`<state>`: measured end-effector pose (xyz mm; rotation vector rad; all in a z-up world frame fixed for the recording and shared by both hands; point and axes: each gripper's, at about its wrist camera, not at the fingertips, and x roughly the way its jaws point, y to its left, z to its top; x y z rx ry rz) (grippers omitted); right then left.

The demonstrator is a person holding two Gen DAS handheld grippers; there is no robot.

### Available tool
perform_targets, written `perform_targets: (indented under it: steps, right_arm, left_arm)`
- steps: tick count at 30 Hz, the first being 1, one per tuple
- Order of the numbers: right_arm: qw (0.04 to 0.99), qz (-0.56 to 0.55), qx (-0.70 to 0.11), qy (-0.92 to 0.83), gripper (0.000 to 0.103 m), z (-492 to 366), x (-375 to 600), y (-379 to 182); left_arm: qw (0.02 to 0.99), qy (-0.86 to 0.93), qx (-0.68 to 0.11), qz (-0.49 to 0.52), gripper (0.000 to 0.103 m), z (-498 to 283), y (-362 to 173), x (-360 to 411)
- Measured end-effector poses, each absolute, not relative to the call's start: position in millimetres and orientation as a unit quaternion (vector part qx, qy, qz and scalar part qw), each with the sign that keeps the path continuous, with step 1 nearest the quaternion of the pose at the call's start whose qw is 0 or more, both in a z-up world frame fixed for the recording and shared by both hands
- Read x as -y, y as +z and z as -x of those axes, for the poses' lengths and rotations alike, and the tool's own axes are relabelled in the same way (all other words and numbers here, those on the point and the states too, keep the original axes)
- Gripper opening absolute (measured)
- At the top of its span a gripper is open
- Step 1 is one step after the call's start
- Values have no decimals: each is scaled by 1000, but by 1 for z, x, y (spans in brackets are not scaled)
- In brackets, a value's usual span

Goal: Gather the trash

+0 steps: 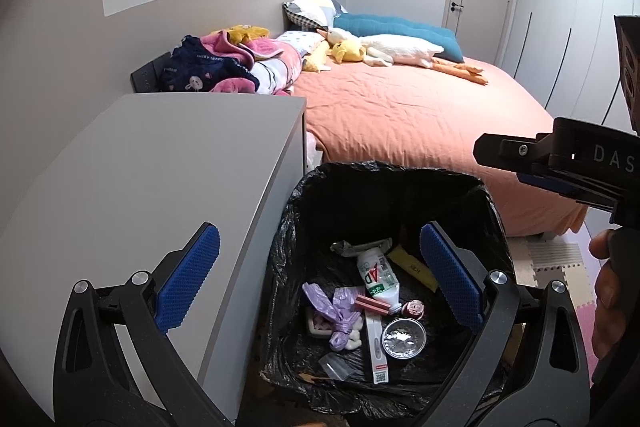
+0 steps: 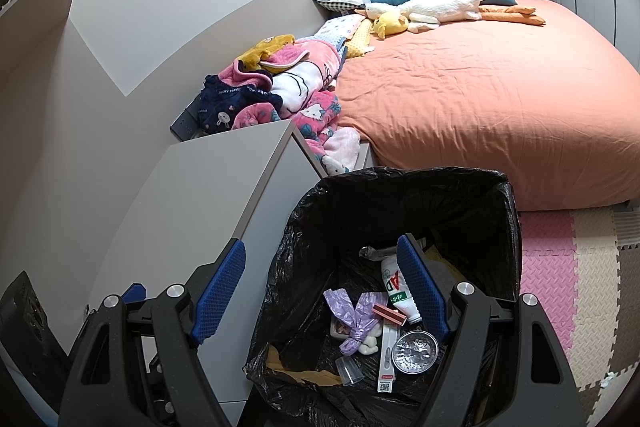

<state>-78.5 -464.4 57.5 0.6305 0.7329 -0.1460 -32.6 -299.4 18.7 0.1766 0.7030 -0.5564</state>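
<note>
— Counted in the black-lined bin (image 1: 494,223): one white bottle (image 1: 378,277), one knotted purple bag (image 1: 340,315), one foil cup (image 1: 404,338), one clear plastic cup (image 2: 349,371), one long white box (image 2: 387,357), one pink bar (image 1: 372,305), one yellow wrapper (image 1: 414,267).

— Legible?

— "AD" in red on the bottle; a QR code on the box. "DAS" on the neighbouring tool, cut off.

— Fingers?

— Left gripper (image 1: 320,277) spread wide, nothing held. Right gripper (image 2: 320,285) likewise released, empty — hanging above the bin beside the grey table (image 1: 160,163).

— Hidden?

— Crumpled silver scrap (image 1: 352,247), unclear. Bin floor partly blocked.
</note>
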Motion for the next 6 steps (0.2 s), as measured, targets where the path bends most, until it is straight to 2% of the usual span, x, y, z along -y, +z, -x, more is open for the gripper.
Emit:
perform_targets:
  steps: [6]
  right_arm:
    - [883, -302, -353, -69, 79, 81, 464, 56]
  left_arm:
    - [895, -264, -350, -86, 97, 30, 16, 300]
